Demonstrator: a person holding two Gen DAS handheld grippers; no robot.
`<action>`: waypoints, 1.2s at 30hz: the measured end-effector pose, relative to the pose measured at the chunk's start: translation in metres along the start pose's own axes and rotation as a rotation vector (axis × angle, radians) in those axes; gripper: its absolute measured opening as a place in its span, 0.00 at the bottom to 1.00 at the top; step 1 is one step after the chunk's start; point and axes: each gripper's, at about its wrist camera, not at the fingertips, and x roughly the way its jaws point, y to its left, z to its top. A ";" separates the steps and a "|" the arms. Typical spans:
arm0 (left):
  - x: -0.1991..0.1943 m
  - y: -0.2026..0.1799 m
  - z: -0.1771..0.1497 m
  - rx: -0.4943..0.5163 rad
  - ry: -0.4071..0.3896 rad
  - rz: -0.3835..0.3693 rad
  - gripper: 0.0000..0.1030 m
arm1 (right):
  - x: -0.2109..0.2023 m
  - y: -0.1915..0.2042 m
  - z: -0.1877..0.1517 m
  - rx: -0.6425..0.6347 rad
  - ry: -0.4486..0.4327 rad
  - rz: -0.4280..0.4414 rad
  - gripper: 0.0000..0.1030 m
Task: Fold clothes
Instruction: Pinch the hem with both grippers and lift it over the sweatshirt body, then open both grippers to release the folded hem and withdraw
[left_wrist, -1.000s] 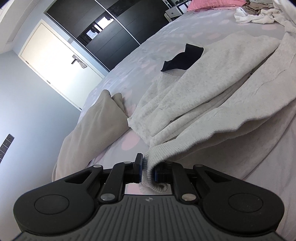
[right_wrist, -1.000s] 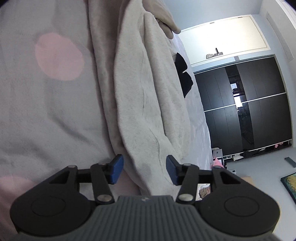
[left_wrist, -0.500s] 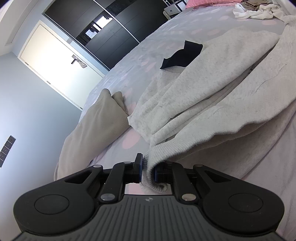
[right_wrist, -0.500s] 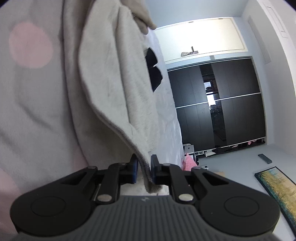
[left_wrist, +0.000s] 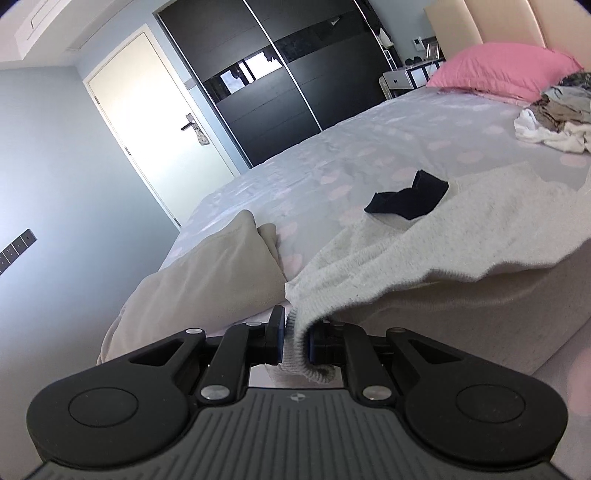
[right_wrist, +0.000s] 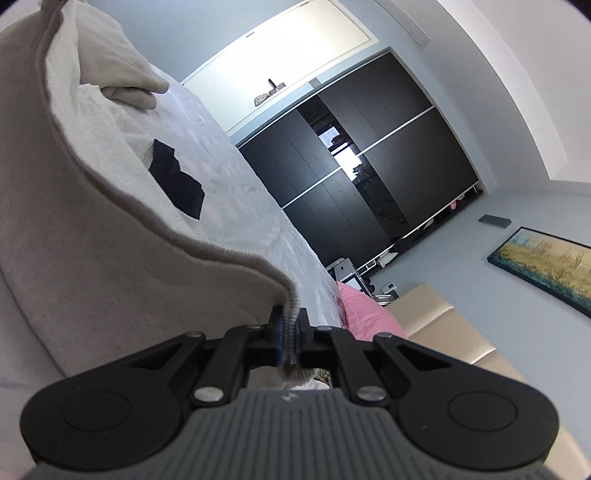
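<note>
Sweater (left_wrist: 461, 240), pale grey knit with a ribbed hem, lies partly lifted over the dotted bedspread (left_wrist: 369, 155), its edge raised in a wavy ridge. Left gripper (left_wrist: 294, 341) is clamped on one stretch of the hem; right gripper (right_wrist: 290, 338) pinches another. Black garment (left_wrist: 408, 201) rests beside it, with a beige pillow (left_wrist: 207, 288) nearby.
</note>
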 end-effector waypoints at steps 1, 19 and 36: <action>-0.001 0.004 0.004 -0.012 -0.004 -0.005 0.10 | 0.004 -0.007 0.003 0.018 0.008 0.007 0.06; 0.128 0.043 0.099 -0.065 0.060 -0.076 0.09 | 0.185 -0.071 0.074 0.157 0.097 0.124 0.06; 0.302 0.013 0.078 -0.073 0.299 -0.195 0.11 | 0.369 0.010 0.056 0.200 0.350 0.295 0.06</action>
